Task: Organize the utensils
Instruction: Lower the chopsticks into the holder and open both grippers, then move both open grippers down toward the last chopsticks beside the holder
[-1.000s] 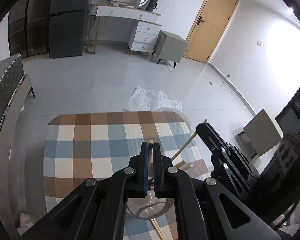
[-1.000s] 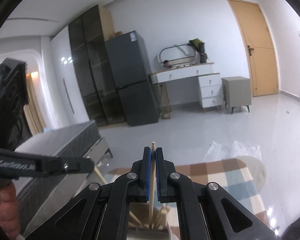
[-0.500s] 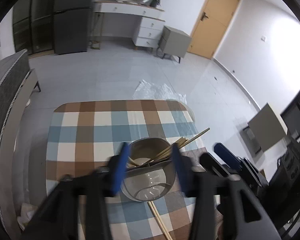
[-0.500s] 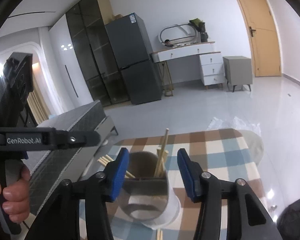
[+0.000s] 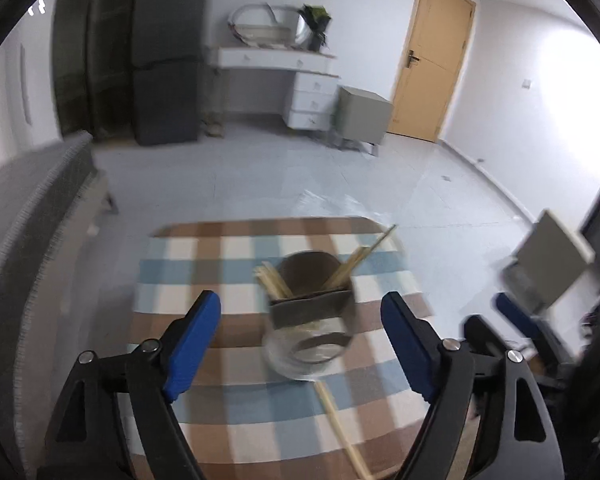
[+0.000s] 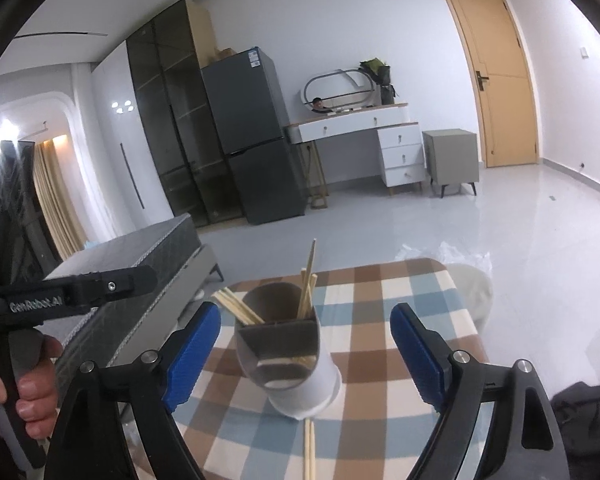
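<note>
**A:** On the checked counter (image 6: 400, 320) there's a utensil cup (image 6: 288, 360) standing upright near the middle. It has chopsticks (image 6: 308, 280) poking out of it, one bunch leaning left and a few sticking up on the right. A loose pair of chopsticks (image 6: 309, 452) is lying flat on the cloth just in front of the cup's base.

**B:** What are the grippers doing?

**A:** Both are spread wide and the jaws are opening. In the right wrist view, the right hand-held gripper (image 6: 304, 348) has its blue pads either side of the cup, well clear of it, with nothing pinched. Same for the left hand-held gripper (image 5: 300, 332): the cup (image 5: 310, 320) sits in the gap between its fingers, but they aren't touching it. That shot is pretty blurry, though.

**B:** Can you see the person?

**A:** Just a hand (image 6: 16, 380) at the left edge of the right view, wrapped round the left gripper's handle. In the left view, the right gripper's blue finger (image 5: 516, 316) peeks in at the right.
</note>
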Demonstrator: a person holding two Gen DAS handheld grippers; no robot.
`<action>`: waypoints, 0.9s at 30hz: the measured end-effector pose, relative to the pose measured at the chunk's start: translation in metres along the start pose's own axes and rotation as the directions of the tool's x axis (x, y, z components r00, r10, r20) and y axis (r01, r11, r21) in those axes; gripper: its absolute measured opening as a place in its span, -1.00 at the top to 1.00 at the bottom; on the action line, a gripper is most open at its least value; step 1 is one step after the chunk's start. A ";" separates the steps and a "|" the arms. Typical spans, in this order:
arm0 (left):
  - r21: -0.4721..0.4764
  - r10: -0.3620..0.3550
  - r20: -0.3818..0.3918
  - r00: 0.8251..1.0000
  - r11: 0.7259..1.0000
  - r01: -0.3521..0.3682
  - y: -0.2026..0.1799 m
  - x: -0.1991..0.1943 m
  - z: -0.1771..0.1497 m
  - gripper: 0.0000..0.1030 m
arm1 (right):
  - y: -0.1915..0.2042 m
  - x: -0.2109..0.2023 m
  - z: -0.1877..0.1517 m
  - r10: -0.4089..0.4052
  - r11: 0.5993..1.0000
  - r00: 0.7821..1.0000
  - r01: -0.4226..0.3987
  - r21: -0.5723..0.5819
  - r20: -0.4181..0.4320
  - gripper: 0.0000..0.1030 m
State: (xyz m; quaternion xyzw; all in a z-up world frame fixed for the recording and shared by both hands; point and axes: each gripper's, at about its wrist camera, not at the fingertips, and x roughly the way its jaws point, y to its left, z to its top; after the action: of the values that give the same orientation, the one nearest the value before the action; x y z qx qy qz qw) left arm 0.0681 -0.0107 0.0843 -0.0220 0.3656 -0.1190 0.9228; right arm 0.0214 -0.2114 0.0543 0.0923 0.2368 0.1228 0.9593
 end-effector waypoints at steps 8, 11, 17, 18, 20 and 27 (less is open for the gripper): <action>0.010 0.041 0.073 0.996 0.999 -0.042 -0.003 -0.018 -0.019 -0.67 | 0.005 -0.020 -0.010 -0.009 1.000 1.000 0.009 -0.017 0.009 -0.81; 0.002 0.041 0.085 0.996 0.999 -0.041 -0.004 -0.022 -0.028 -0.67 | 0.007 -0.026 -0.014 -0.023 0.999 1.000 0.024 -0.024 0.016 -0.87; -0.005 0.055 0.091 0.994 0.998 -0.055 -0.004 -0.026 -0.047 -0.68 | 0.008 -0.030 -0.030 -0.036 0.999 0.999 0.036 -0.031 0.001 -0.89; -0.010 0.056 0.091 0.994 0.998 -0.055 -0.003 -0.026 -0.051 -0.68 | 0.008 -0.030 -0.034 -0.035 0.999 0.999 0.035 -0.031 -0.003 -0.89; -0.020 0.058 0.089 0.994 0.998 -0.056 -0.001 -0.023 -0.056 -0.68 | 0.007 -0.029 -0.041 -0.034 0.999 0.999 0.034 -0.035 -0.011 -0.89; -0.039 0.075 0.080 0.994 0.997 -0.072 0.004 -0.014 -0.082 -0.68 | 0.000 -0.022 -0.067 -0.034 0.999 0.997 0.033 -0.021 -0.062 -0.89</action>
State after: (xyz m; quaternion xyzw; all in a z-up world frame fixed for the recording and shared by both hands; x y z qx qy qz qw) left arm 0.0030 0.0007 0.0335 -0.0298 0.3306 -0.0773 0.9401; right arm -0.0297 -0.2098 0.0056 0.0747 0.2670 0.1118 0.9543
